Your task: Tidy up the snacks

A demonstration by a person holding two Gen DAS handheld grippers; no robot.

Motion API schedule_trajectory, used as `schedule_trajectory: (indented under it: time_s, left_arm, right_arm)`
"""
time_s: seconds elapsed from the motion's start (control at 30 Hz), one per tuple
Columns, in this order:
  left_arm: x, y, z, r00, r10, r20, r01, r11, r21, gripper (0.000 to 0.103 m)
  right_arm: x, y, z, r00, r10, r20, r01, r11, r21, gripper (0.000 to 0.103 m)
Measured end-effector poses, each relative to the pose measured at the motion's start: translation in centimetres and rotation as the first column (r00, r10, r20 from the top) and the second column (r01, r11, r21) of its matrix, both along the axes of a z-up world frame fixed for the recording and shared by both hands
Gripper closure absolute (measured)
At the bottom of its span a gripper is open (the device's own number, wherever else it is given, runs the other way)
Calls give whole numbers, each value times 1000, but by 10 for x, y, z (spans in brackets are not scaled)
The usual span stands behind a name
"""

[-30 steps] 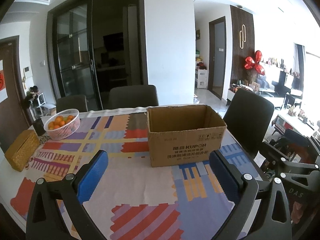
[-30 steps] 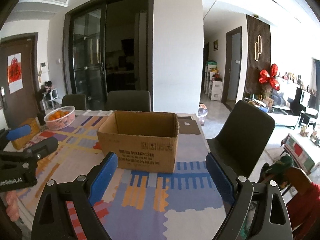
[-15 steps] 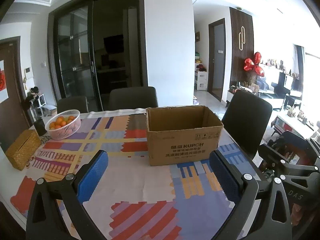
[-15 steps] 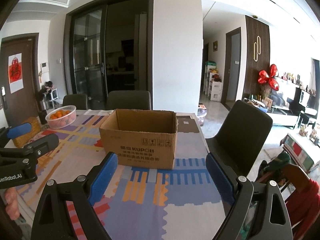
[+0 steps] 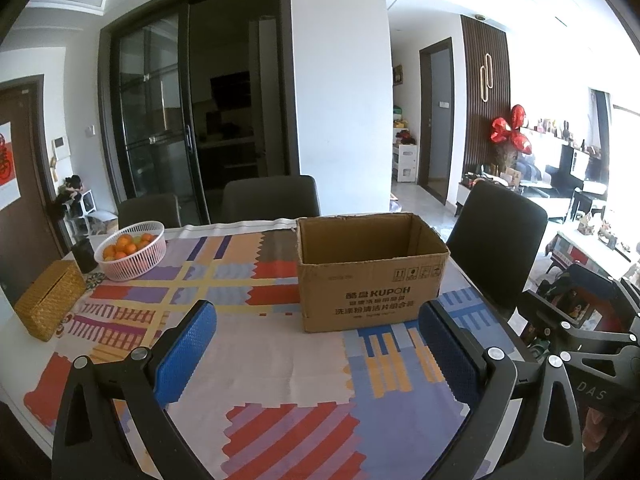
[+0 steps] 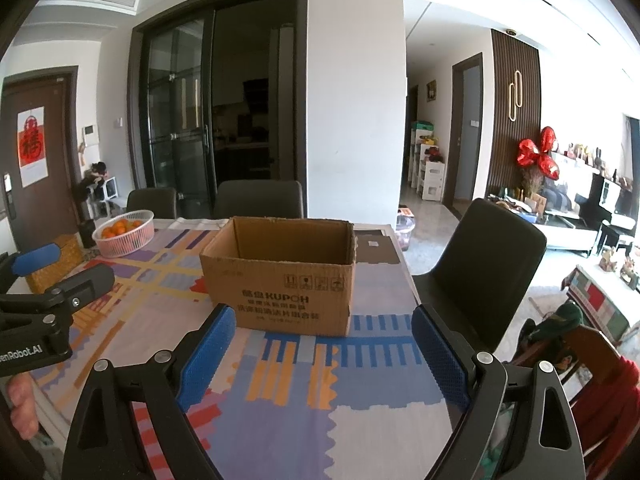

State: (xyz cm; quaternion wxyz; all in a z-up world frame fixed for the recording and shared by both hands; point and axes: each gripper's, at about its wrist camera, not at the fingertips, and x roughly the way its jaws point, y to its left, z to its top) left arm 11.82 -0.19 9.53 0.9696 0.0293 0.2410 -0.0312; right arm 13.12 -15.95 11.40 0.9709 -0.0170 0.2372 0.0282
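You've pulled both tongs back a bit: left gripper [image 5: 316,344] and right gripper [image 6: 320,344] spread apart, holding nothing. Cardboard box [image 5: 370,270] sits open, far right on the table [image 5: 280,360]. No snacks visible; stage unclear.

A brown cardboard box [image 5: 370,276] stands upright on the bench [image 5: 256,344], flaps open at the top. Its near long side bears dark print reading KUPOH. What shows of the inside walls is bare; the floor is hidden.
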Motion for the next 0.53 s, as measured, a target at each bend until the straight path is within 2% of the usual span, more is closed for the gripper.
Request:
schedule_trajectory:
  time_s: [0.53]
  left_arm:
    - [1, 2, 1, 1000, 6, -6, -6, 1000, 1, 0]
  right_arm:
    - [-1, 1, -1, 1000, 3, -6, -3, 1000, -1, 13]
